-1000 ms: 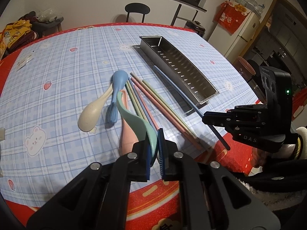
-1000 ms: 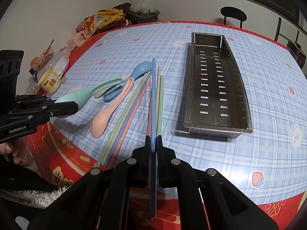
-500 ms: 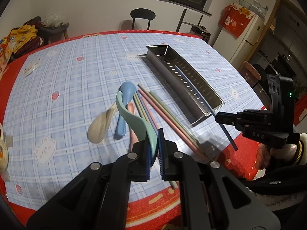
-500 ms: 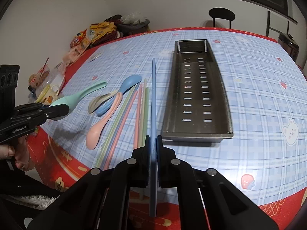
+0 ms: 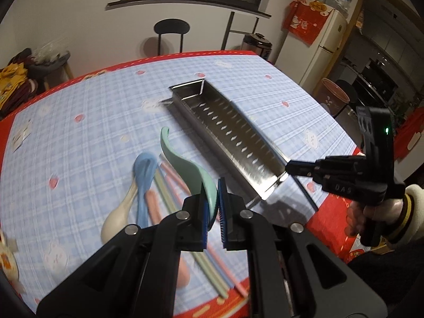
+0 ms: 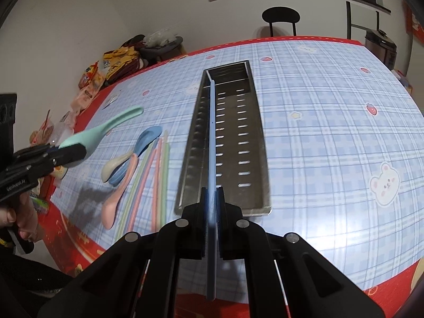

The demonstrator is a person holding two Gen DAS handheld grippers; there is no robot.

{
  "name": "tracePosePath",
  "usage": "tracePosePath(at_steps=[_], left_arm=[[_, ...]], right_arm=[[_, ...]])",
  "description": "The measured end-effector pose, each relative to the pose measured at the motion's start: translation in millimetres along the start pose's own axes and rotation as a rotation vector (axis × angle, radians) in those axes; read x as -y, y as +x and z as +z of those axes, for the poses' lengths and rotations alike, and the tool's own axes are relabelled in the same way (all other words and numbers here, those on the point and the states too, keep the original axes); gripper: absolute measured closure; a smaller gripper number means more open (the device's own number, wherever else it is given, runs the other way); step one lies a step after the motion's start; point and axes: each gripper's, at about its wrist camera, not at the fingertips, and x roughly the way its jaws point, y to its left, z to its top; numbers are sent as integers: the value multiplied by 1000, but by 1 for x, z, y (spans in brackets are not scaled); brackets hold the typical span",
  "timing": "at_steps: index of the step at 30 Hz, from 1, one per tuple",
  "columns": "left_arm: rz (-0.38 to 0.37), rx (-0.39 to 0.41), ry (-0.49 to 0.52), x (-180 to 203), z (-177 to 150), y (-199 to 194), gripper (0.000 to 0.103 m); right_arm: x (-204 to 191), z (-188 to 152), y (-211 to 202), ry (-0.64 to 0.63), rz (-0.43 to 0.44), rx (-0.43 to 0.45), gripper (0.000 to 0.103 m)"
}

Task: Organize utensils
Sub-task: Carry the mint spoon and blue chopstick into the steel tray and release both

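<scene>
At the bottom centre of the right wrist view, the right gripper is closed tight on a blue chopstick. The stick runs up the frame over the long metal tray, along its left side, and its tip is near the far end wall.

In the left wrist view, the left gripper at lower centre holds a green spoon by its bowl, and the handle points up and away. Below it, on the checked tablecloth, lie a white spoon, a blue spoon, a pink spoon and several coloured chopsticks, all left of the tray. A black stool stands at the upper centre.
</scene>
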Motion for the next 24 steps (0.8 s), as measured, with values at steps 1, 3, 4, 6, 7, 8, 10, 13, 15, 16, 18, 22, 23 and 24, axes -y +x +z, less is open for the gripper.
tracePosePath(at_steps=[1,3,4,6,7,8,10,13,15,16,18,22,23,24], left_arm=[[-3,1,7,2,6,3,92],[-13,3,18,5,18,13,92],[-20,3,22,7,26,19,92],[-27,0,27,10,37,31,92],[-29,-1,27,10,45,38,92],[-31,-2,25,10,51,44,92],[-38,-2,16,9,65,57,92],[-35,-3,-2,7,83,74,92],[-44,-11,-34,4,97,88,92],[-49,-17,-47,2,103,95,92],[-47,-38,-61,2,112,110,92],[-42,-81,-111,-6,119,135,92],[-46,-93,-130,-9,121,141,92],[-49,-98,-141,-10,121,143,92]], right_arm=[[2,2,1,3,-3,-3,96],[5,7,5,14,-3,-8,96],[6,9,6,22,0,-8,96],[8,17,10,37,4,-9,96],[9,19,12,40,4,-8,96],[9,22,14,44,4,-9,96],[10,28,19,52,-2,-14,96],[12,38,29,71,-13,-28,96],[12,44,36,79,-24,-39,96],[12,47,39,80,-31,-44,96],[12,53,45,86,-43,-58,96],[13,60,55,101,-63,-87,96],[12,62,56,102,-69,-92,96],[12,63,58,100,-78,-100,96]])
